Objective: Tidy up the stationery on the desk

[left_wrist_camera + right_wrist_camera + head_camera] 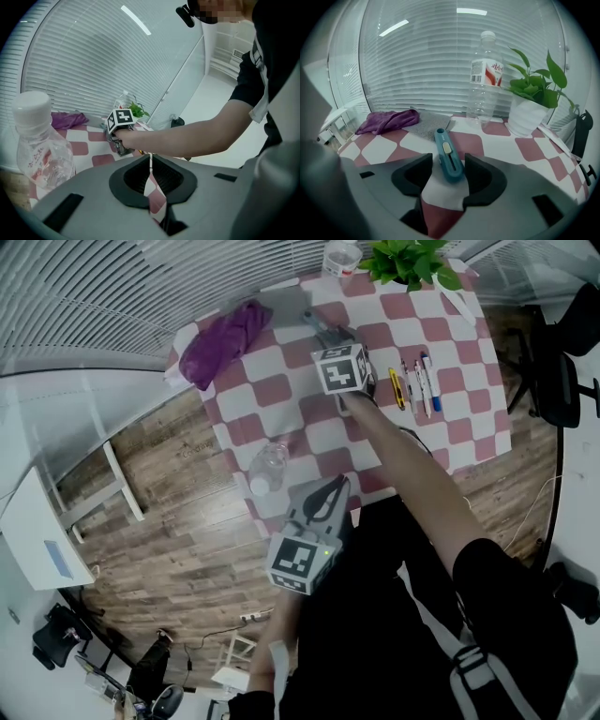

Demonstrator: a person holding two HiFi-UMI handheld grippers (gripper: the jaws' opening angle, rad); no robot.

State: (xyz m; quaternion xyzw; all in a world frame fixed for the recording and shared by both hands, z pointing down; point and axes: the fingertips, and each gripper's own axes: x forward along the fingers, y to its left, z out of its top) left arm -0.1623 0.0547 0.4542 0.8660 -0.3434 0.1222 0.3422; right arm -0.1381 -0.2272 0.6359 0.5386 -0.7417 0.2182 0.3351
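Note:
A teal utility knife point(447, 154) lies on the checked tablecloth point(272, 381), pointing away toward a grey cloth point(429, 124). My right gripper point(447, 165) is open and straddles the knife's near end; there is a clear gap at the left pad, while the right pad sits close beside it. In the head view this gripper point(323, 334) reaches to the table's far middle and hides the knife. A yellow cutter point(397, 388) and pens point(422, 385) lie in a row to its right. My left gripper point(323, 491) hangs at the table's near edge, shut and empty.
A purple cloth point(225, 338) lies at the far left. A clear bottle point(267, 470) rests on its side near the left gripper. An upright bottle point(485, 75) and a potted plant point(532, 98) stand at the back. A black chair point(562, 371) is right of the table.

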